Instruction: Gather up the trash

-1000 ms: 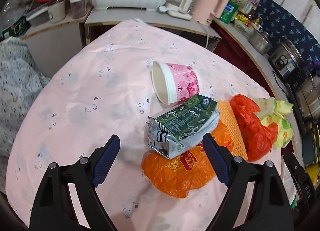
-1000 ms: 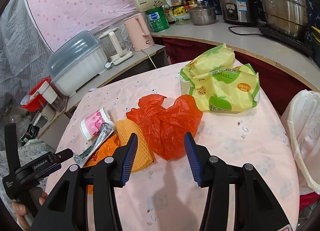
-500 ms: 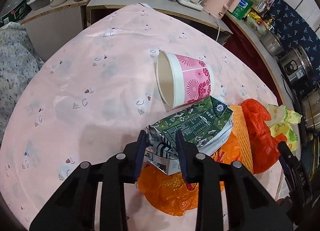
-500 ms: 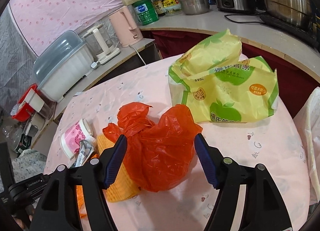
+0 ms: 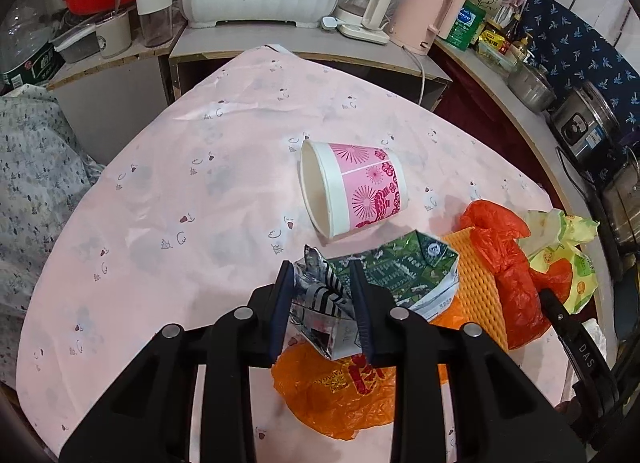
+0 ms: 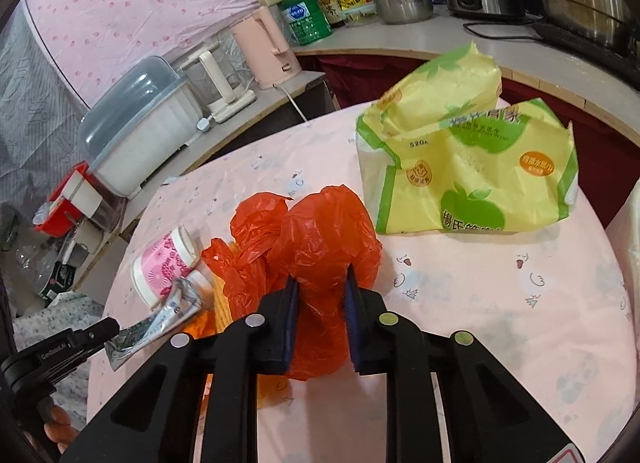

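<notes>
We find the trash on a pink-clothed table (image 6: 480, 303), clustered toward its near edge. Largest is the yellow bag (image 6: 472, 167), lying far right, untouched; it looks light and crinkly, best pinched at a fold. Next, the red bag (image 6: 320, 239) sits mid-table: the right gripper (image 6: 320, 319) has just been closing, and its jaws now pinch a bunched fold. Thin film will slip, so we advise a thick gather. The orange bag (image 5: 340, 395) lies flat under the pile (awkward to lift). The cup (image 5: 352, 191) lies tipped on its side, crushable. The carton (image 5: 384, 279), flattened yet stiff, is clamped at its crumpled near end by the left gripper (image 5: 322, 303).
</notes>
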Tool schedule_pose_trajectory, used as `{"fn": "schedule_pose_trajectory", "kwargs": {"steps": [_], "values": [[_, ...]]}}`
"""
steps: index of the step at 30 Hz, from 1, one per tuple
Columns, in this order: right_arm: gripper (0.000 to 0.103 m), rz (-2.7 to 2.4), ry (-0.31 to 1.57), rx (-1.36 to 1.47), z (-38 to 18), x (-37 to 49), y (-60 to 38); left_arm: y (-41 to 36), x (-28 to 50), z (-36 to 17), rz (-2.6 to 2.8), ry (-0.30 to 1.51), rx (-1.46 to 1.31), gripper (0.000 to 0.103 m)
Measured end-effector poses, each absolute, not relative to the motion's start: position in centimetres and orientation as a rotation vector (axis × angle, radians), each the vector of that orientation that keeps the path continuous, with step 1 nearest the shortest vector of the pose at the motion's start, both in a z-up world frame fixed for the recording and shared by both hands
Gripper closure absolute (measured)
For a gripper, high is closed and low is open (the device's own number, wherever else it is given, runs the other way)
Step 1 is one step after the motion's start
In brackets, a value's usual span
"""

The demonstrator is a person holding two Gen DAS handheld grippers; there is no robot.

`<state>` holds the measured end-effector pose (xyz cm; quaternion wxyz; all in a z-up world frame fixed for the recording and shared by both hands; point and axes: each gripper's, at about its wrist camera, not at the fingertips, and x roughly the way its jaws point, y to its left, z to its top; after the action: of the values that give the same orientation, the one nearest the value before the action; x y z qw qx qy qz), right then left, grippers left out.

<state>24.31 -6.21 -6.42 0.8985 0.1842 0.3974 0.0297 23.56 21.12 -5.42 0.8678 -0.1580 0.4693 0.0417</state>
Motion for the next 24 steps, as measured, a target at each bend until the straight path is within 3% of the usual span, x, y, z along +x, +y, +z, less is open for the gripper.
{"fn": "schedule_pose_trajectory", "kwargs": {"steps": [18, 23, 24], "values": [[0.085, -0.006, 0.622, 0.393, 1.9, 16.7, -10.7, 15.6, 20.6, 1.9, -0.041, 0.841, -0.286, 0.076], [0.085, -0.032, 0.59, 0.407, 2.9, 14.5, -12.7, 12.5, 19.9, 3.1, -0.092, 0.825, -0.256, 0.083], [0.085, -0.039, 0.585, 0.41, 3.0, 14.0, -13.3, 11.9, 19.7, 3.1, -0.103, 0.828, -0.251, 0.094]]}}
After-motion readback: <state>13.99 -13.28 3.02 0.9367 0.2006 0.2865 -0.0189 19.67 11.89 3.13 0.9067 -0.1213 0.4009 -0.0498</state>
